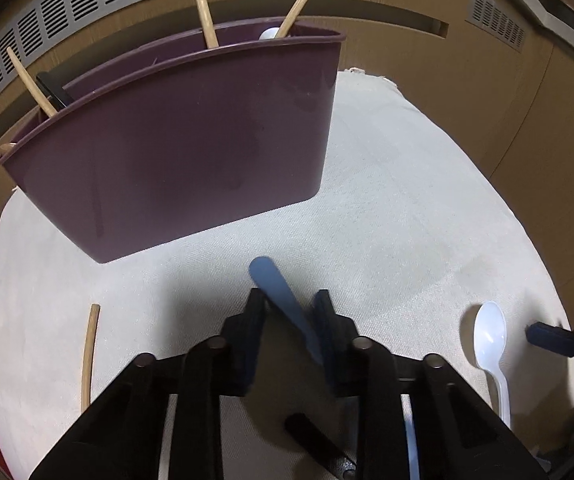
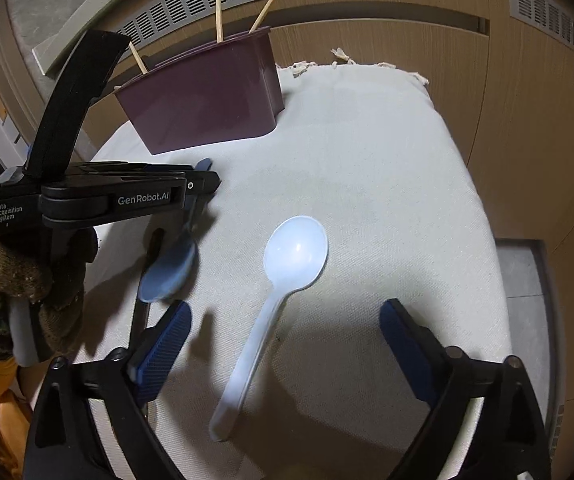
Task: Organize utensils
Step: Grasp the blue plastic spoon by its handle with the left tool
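Observation:
A purple utensil holder (image 1: pixel 191 152) stands at the back of the cloth with wooden chopsticks (image 1: pixel 203 8), a white spoon bowl and a black handle sticking out of it. My left gripper (image 1: pixel 289 300) is shut on the handle of a blue spoon (image 1: pixel 275 288). In the right wrist view the blue spoon (image 2: pixel 169 274) slopes down from the left gripper (image 2: pixel 203 184), its bowl low over the cloth. My right gripper (image 2: pixel 287 316) is open, and a white plastic spoon (image 2: pixel 297 248) lies flat on the cloth with its handle between the fingers, untouched.
A white cloth (image 1: pixel 387 200) covers the table. A single wooden chopstick (image 1: pixel 89 352) lies at the left and a black utensil (image 1: pixel 307 432) lies under the left gripper. A gloved hand (image 2: pixel 7 280) holds the left gripper. Wooden panels and vent grilles rise behind.

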{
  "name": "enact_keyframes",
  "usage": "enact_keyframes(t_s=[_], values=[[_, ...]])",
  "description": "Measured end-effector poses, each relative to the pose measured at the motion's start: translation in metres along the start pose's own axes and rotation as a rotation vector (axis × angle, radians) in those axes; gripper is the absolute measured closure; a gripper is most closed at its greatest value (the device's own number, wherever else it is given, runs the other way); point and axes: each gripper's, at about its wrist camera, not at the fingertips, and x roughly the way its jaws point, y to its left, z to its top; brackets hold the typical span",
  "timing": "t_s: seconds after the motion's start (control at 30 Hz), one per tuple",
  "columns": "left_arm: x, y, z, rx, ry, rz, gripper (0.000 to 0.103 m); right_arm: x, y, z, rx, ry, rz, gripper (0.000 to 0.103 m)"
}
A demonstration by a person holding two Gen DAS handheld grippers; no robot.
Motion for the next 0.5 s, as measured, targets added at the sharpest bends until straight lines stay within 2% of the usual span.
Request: enact_keyframes(t_s=[0.1,0.33,0.5], values=[[-0.009,0.004,-0.008,-0.005,-0.019,-0.009,0.091,0.0,0.0,-0.002,0.011,0.01,0.013,0.0],[-0.05,0.019,-0.028,-0.028,-0.107,-0.054,0.091,0.0,-0.001,-0.002,0.088,0.019,0.007,0.0],[-0.086,0.033,-0.043,-0.065,-0.169,-0.09,0.091,0.006,0.012,0.001,-0.014,0.075,-0.061,0.0]])
